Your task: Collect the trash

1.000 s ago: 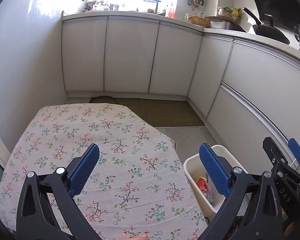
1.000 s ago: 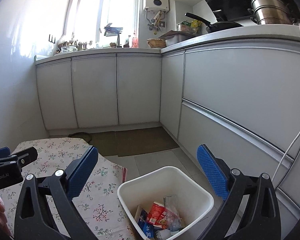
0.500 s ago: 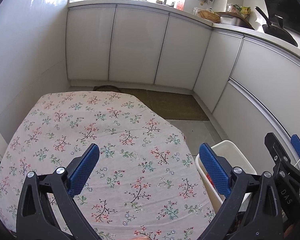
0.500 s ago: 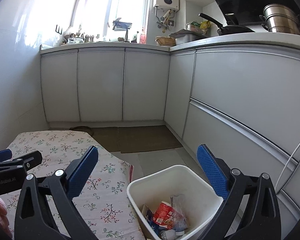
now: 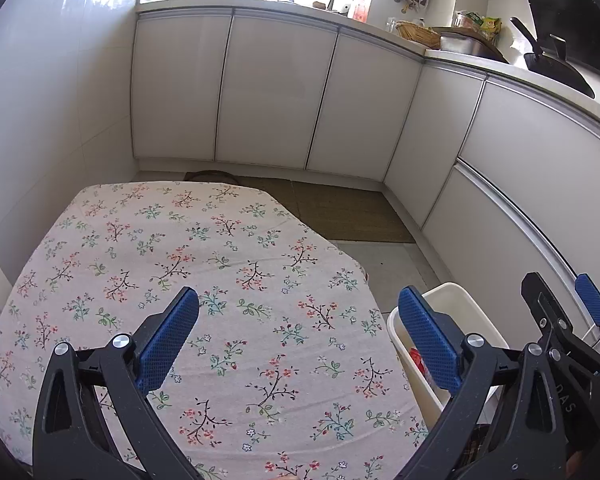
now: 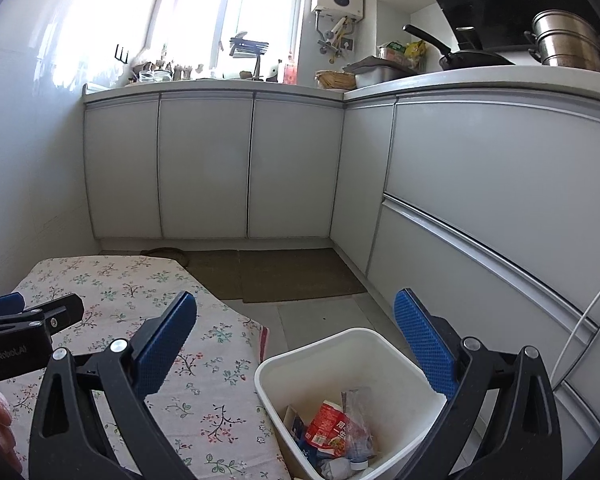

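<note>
- The left gripper (image 5: pixel 296 332) is spread wide and empty; over the last second it has tilted down over the floral tablecloth (image 5: pixel 188 264).
- The right gripper (image 6: pixel 296 332), equally wide and empty, has edged nearer the white bin (image 6: pixel 384 352).
- Trash (image 6: pixel 332 432) lies inside the bin, beside the table's right edge; collection looks finished.
</note>
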Motion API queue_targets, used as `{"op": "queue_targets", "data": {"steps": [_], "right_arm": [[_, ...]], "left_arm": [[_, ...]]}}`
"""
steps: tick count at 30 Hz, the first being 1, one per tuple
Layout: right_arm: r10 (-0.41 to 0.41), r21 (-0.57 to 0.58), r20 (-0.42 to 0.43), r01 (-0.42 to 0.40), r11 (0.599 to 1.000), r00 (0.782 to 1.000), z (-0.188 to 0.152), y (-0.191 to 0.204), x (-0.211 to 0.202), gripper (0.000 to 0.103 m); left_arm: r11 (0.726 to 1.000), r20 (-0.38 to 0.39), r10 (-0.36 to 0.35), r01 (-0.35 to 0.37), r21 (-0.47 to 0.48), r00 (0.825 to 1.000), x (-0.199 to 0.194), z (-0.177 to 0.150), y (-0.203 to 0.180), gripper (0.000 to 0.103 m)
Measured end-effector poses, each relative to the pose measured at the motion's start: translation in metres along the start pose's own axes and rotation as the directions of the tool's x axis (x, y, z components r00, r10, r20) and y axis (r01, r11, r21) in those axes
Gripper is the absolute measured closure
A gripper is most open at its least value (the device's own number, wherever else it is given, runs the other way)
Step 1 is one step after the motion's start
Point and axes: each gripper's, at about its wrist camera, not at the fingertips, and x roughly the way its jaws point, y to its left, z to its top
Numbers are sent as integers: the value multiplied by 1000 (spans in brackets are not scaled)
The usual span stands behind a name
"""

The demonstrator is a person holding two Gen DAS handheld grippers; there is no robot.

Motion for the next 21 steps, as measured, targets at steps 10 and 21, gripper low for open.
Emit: {"op": "queue_targets", "data": {"steps": [10, 21], "right_arm": [[-2, -2, -4, 2, 1000, 1000, -2, 1, 1, 7], [-2, -5, -15, 2, 1000, 1000, -4, 3, 2, 7]], "left_arm": [[1000, -9, 3, -3, 1, 1000, 2, -1, 0, 7], [1000, -4, -2, 2, -3, 1000, 3, -2, 2, 7]]}}
